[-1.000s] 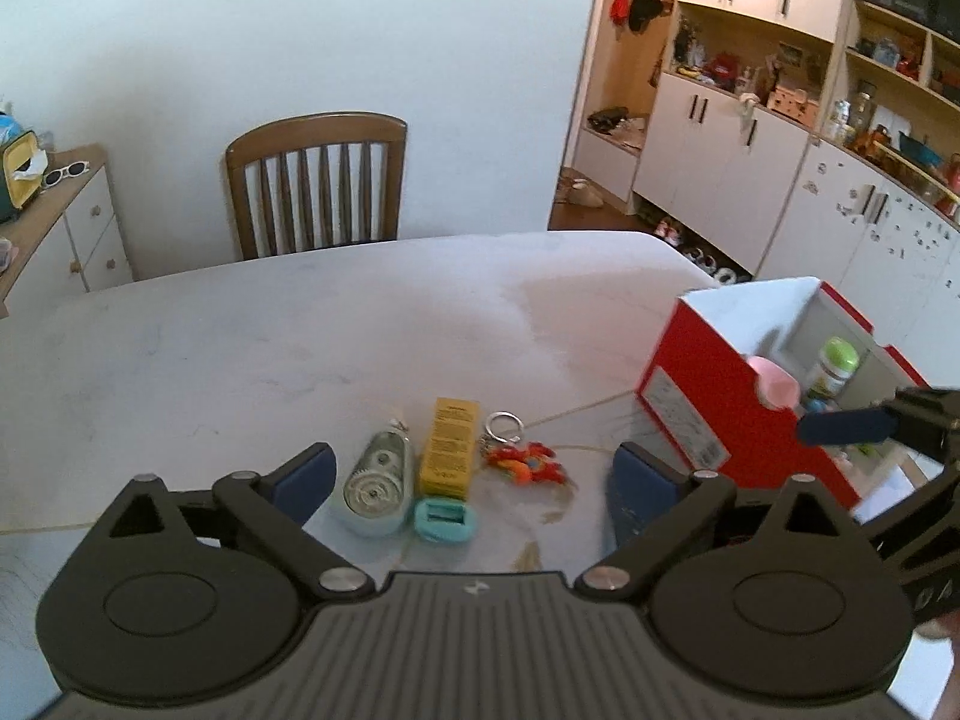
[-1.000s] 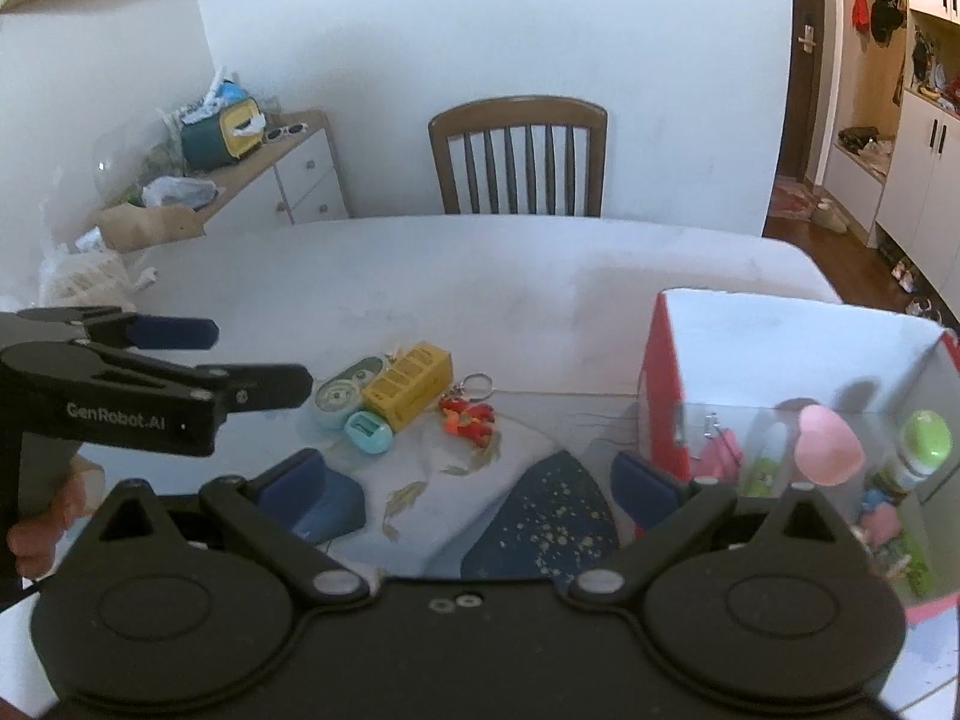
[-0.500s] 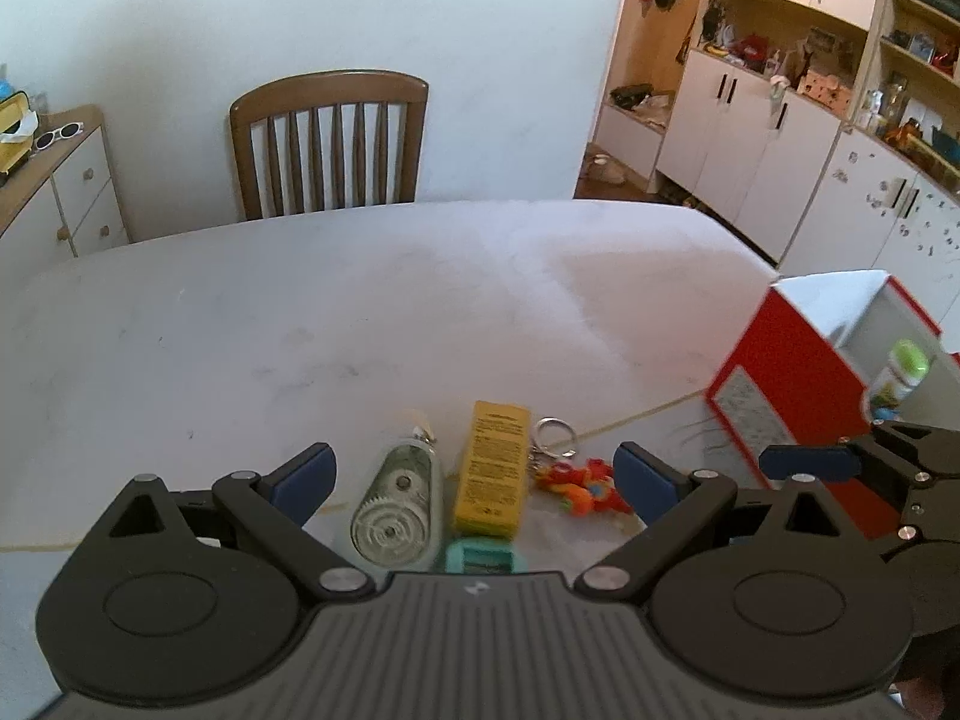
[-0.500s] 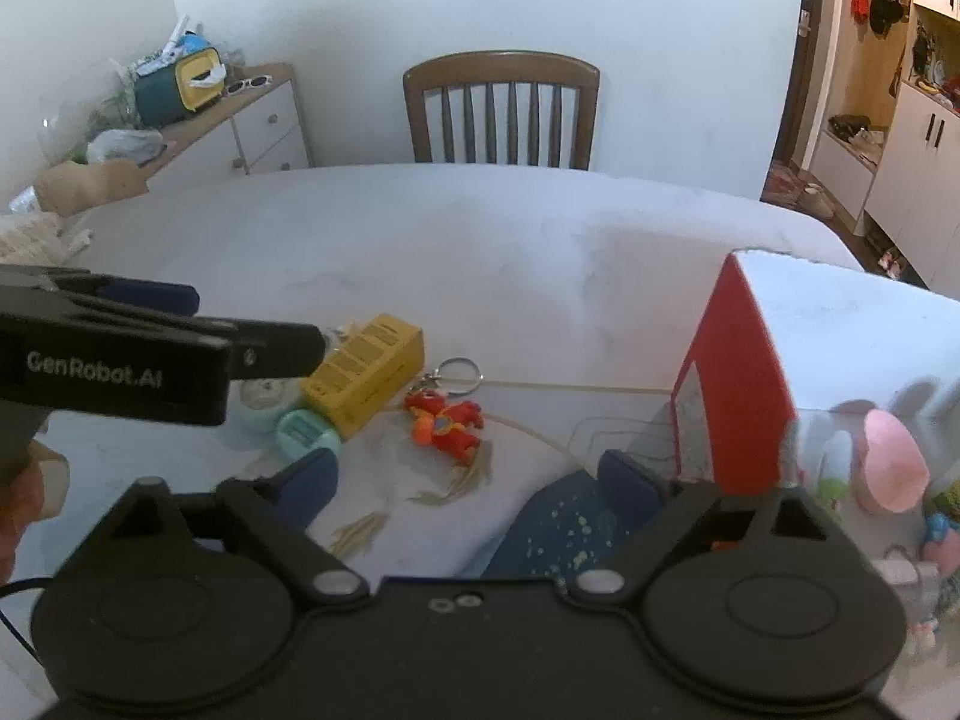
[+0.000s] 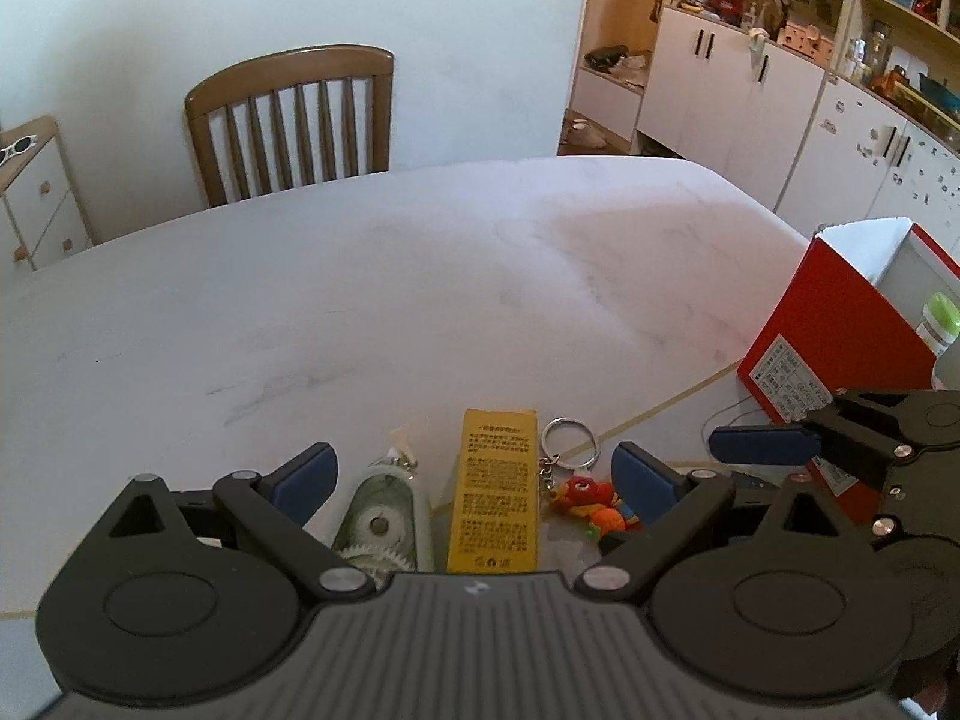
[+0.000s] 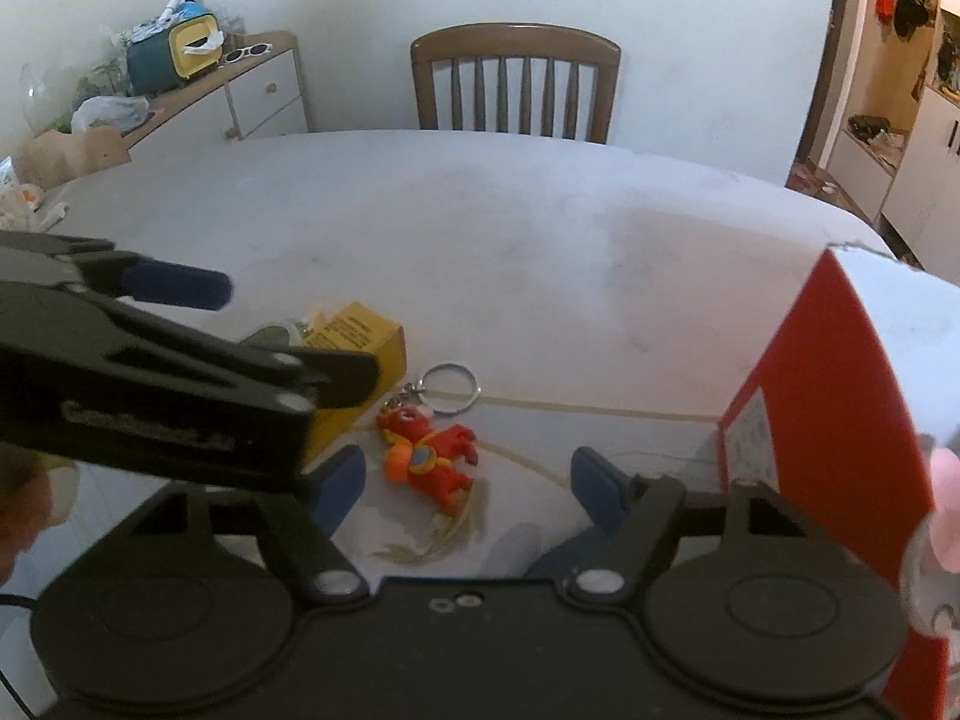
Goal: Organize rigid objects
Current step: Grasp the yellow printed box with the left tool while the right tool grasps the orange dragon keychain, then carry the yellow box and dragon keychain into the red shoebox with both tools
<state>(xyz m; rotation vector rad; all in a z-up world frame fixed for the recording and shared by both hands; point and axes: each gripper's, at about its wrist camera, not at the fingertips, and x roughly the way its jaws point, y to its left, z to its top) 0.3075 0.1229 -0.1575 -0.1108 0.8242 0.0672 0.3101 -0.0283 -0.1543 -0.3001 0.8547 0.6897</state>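
The red box at right already holds a green-capped bottle. The yellow carton, correction tape and red keychain remain on the table. The left gripper gapes empty over the carton and tape; the right gripper is closing around the keychain, not yet touching.

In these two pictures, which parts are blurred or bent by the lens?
Right wrist view: the left hand-held gripper close to the lens is blurred, the red keychain toy sharp. Left wrist view: the yellow box is sharp; the table edge curves from fisheye distortion.

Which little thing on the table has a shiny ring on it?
The red and orange toy keychain. A chain links it to a metal ring, and it lies between the right gripper's closing jaws. The yellow box and clear tape dispenser beside it have none.
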